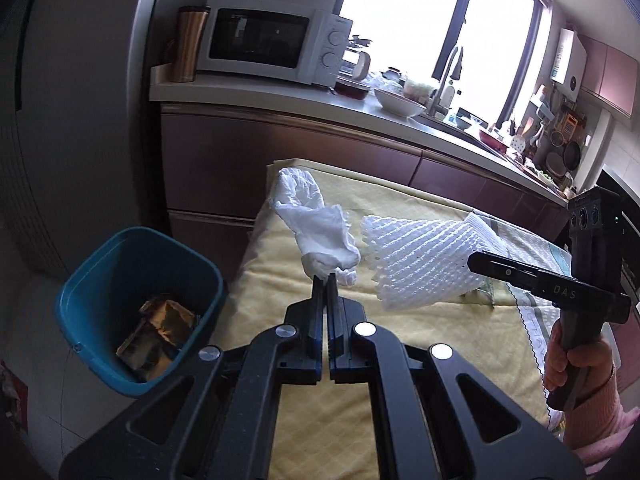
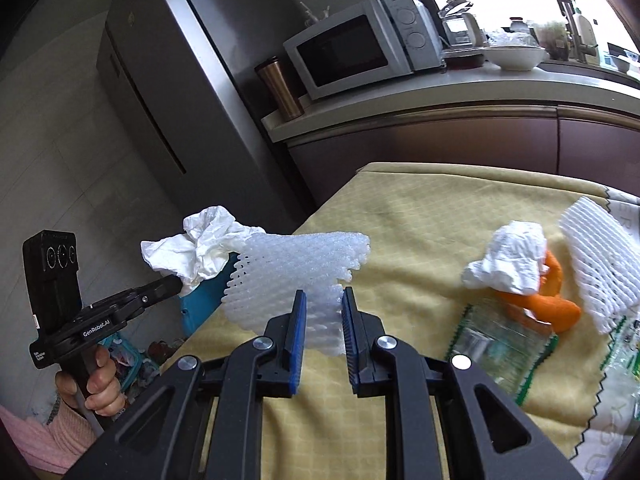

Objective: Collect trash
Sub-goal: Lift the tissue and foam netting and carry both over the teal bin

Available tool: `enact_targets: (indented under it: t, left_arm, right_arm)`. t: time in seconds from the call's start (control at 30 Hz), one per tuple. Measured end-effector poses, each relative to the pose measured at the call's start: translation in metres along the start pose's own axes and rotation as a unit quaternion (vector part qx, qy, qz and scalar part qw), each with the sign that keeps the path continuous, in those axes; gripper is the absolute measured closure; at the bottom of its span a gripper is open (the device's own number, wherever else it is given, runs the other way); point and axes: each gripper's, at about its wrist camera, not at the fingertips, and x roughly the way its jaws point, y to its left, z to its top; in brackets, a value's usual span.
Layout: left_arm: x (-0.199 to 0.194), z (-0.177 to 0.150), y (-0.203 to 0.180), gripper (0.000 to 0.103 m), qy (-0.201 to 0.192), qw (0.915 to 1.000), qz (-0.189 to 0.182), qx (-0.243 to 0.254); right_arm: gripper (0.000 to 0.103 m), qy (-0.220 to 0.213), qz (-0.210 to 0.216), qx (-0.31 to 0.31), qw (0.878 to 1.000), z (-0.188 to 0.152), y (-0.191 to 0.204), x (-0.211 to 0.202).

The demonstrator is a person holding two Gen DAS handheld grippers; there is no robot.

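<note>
I see the bench (image 2: 420,216) under a yellow cloth, with the kitchen counter and a microwave (image 1: 264,42) behind it. Off the bench's left end, on the floor, stands my blue bin (image 1: 140,312), open-topped, with a crumpled golden-brown wrapper (image 1: 160,334) lying in its bottom.

My right gripper (image 2: 323,300) has its fingers partly apart, pressed on the near edge of a white foam fruit net (image 2: 296,276), which it carries above the bench's left part. My left gripper (image 1: 325,280) has its fingers almost fully together, pinching the lower end of a crumpled white tissue (image 1: 316,220), held up over the bench's left edge, just beside the bin.

Still on the bench, toward its right: a second foam net (image 2: 596,264), another tissue wad (image 2: 508,258) lying on orange peel (image 2: 548,304), and a clear plastic wrapper (image 2: 496,344) with a green zigzag edge.
</note>
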Motion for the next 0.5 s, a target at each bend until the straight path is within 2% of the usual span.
enact_targets:
  t: [0.3,0.5]
  left_arm:
    - [-0.023,-0.004,0.066,0.101,-0.015,0.9967,0.060,-0.052]
    - [-0.021,-0.009,0.101,0.101,-0.010,0.9922,0.097,-0.078]
  right_arm:
    - [0.087,0.042,0.036,-0.049,0.997,0.018,0.052,0.060]
    - [0.087,0.071,0.044,-0.082,0.993,0.026,0.081,0.100]
